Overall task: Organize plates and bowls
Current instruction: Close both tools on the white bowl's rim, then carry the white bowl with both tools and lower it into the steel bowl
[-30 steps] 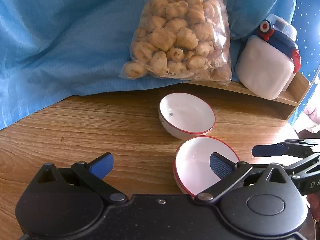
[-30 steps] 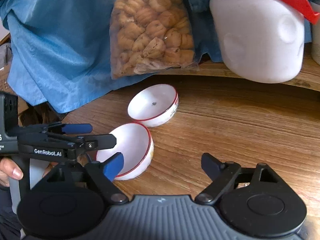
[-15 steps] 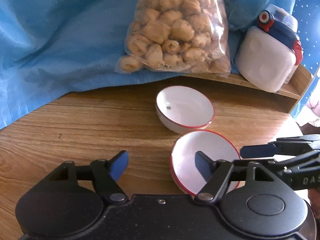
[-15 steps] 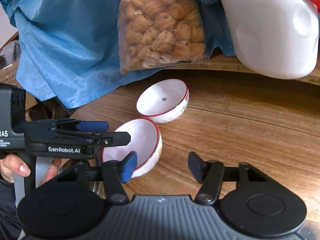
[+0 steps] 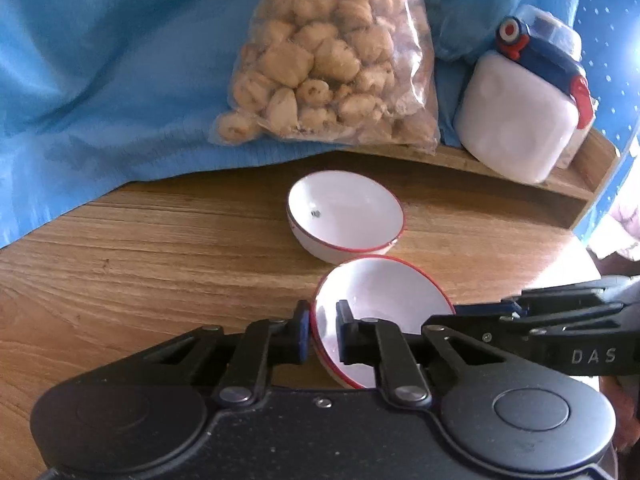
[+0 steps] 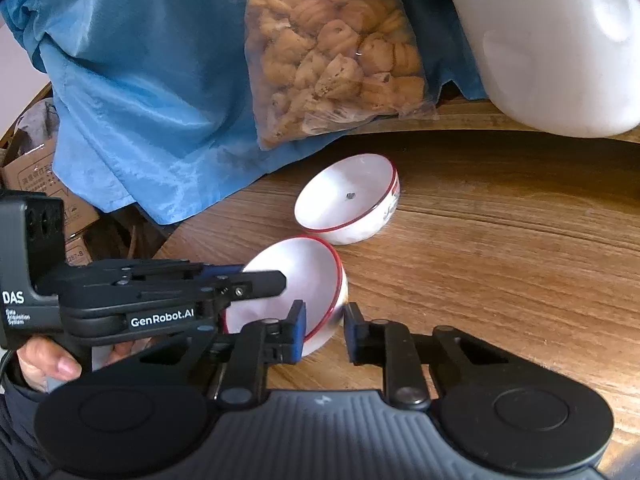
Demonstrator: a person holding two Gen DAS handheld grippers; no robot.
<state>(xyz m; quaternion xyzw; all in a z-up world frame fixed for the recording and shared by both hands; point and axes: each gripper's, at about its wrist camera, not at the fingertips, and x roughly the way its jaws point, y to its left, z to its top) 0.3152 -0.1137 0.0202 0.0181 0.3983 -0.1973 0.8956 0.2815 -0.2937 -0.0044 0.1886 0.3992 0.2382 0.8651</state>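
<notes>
So both grippers are on the same bowl right now. The near bowl (image 5: 384, 300), white with a red rim, sits tilted near the front edge of the wooden surface (image 5: 160, 248). The left gripper (image 5: 322, 330) has just closed down narrow, pinching that bowl's rim on one side, one pad outside the wall and one inside. The right gripper (image 6: 325, 330) has just been closing too and pinches the opposite side of the rim the same way, wall sandwiched between its blue pads.

The second bowl (image 5: 346, 216), same red-rimmed kind, sits upright just behind the held one, closer to the back edge, with a small dark speck inside. Behind it there's a clear bag of biscuits (image 5: 332, 64) leaning on blue cloth (image 5: 112, 80), and a white jug (image 5: 520, 120) toward the back right corner. A person's hand (image 6: 44, 360) grips the left gripper's handle.
</notes>
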